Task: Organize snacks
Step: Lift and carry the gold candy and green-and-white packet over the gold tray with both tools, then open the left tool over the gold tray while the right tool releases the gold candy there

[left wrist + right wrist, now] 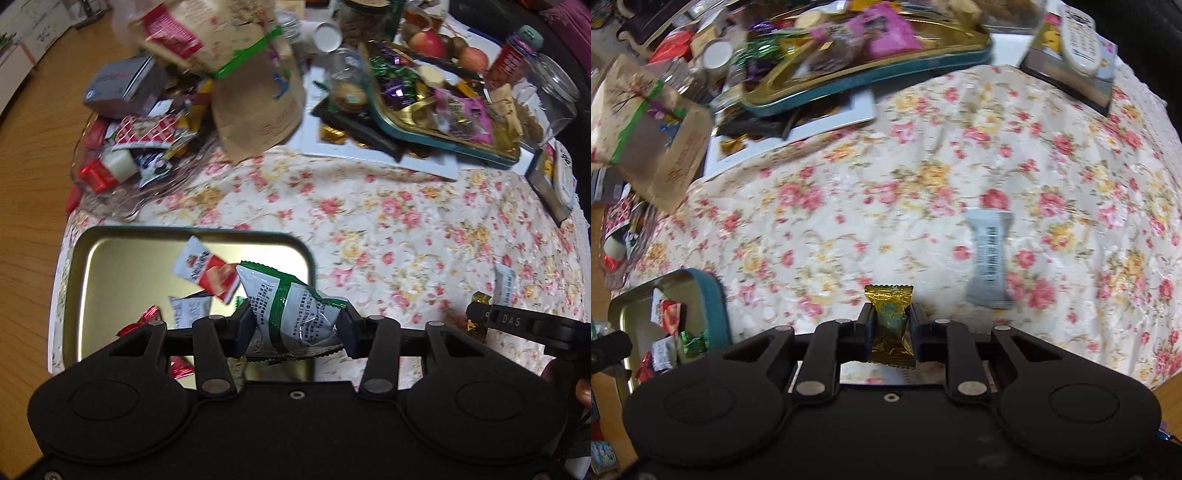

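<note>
My left gripper (295, 326) is shut on a puffy green-and-white snack packet (295, 306), held above the right end of a teal-rimmed metal tin (122, 266). Inside the tin lie a red-and-white packet (207, 271) and a few red and white wrapped sweets. My right gripper (890, 330) is shut on a gold-wrapped candy (890, 317) just over the floral tablecloth (886, 184). A grey-white packet (990, 254) lies on the cloth to the right of it. The same tin (713, 295) sits at the lower left of the right wrist view.
A glass dish (110, 206) heaped with snacks and a brown paper bag (258, 110) stand at the back left. A teal-and-gold tray (424, 125) full of candy, glass jars and apples crowd the back. A remote (1078, 37) lies on a book, back right. The table edge drops to wooden floor (29, 147).
</note>
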`<control>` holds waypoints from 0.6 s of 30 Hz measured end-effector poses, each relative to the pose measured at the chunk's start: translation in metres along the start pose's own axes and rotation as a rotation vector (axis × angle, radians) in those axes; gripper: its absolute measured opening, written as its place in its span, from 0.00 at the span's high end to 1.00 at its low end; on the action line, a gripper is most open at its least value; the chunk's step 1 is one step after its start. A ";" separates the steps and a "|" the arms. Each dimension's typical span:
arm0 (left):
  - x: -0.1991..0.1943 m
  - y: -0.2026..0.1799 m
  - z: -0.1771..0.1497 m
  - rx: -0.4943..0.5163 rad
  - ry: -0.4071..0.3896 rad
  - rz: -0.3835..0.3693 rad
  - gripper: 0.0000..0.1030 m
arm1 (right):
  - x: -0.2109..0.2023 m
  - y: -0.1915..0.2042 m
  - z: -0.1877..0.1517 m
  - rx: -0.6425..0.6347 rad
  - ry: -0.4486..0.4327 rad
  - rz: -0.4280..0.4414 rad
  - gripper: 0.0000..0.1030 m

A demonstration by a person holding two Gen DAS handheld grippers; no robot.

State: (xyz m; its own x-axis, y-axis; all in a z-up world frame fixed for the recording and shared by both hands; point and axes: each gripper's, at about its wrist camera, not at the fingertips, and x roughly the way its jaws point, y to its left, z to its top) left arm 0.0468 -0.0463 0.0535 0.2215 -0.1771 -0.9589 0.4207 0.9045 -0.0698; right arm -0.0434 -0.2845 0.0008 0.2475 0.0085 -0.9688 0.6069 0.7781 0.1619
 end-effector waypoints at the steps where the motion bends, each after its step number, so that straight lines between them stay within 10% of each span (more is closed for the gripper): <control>1: 0.002 0.007 0.000 -0.007 0.008 0.004 0.48 | 0.000 0.009 -0.001 -0.012 0.002 0.010 0.79; 18: -0.002 0.126 0.004 -0.260 -0.039 0.098 0.47 | -0.010 0.134 -0.029 -0.218 -0.004 0.171 0.79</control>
State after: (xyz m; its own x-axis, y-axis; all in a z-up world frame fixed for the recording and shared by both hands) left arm 0.1028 0.0661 0.0480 0.2856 -0.0938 -0.9537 0.1567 0.9864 -0.0501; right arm 0.0138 -0.1618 0.0267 0.3361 0.1495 -0.9299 0.3792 0.8823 0.2789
